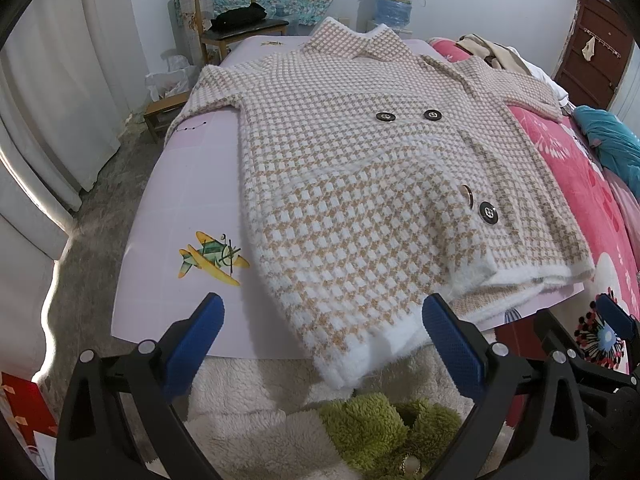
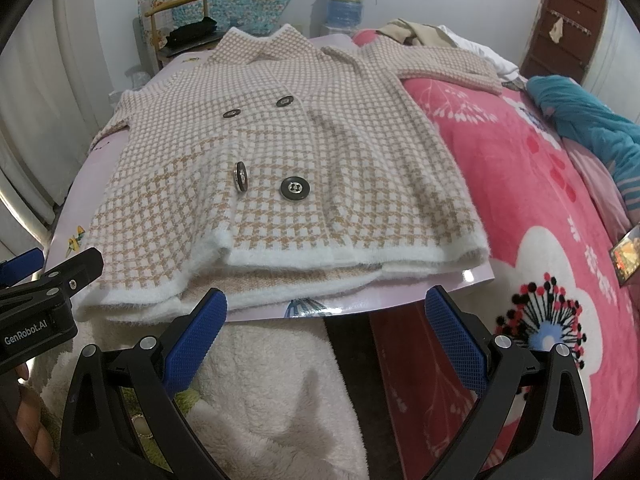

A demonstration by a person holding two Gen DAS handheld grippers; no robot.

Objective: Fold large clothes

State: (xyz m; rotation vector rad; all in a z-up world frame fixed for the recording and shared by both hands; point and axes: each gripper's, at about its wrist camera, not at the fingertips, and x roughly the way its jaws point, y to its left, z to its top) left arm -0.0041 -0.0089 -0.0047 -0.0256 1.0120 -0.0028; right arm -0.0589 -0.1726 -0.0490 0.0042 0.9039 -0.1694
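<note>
A beige-and-white houndstooth knit coat (image 1: 360, 168) with dark round buttons (image 1: 488, 213) lies front-up and spread out on a pale pink board (image 1: 168, 200), sleeves out to both sides. It also shows in the right wrist view (image 2: 280, 152). Its white fuzzy hem (image 2: 280, 256) hangs over the board's near edge. My left gripper (image 1: 322, 320) is open and empty, just short of the hem's left corner. My right gripper (image 2: 326, 308) is open and empty, just short of the hem's right part.
The board (image 2: 380, 300) rests on a bed with a pink flowered blanket (image 2: 520, 184). A teal garment (image 2: 592, 120) lies at the right. A wooden chair (image 1: 236, 20) and a water jug (image 1: 394, 0) stand behind. A white fleece (image 2: 280, 392) lies below the grippers.
</note>
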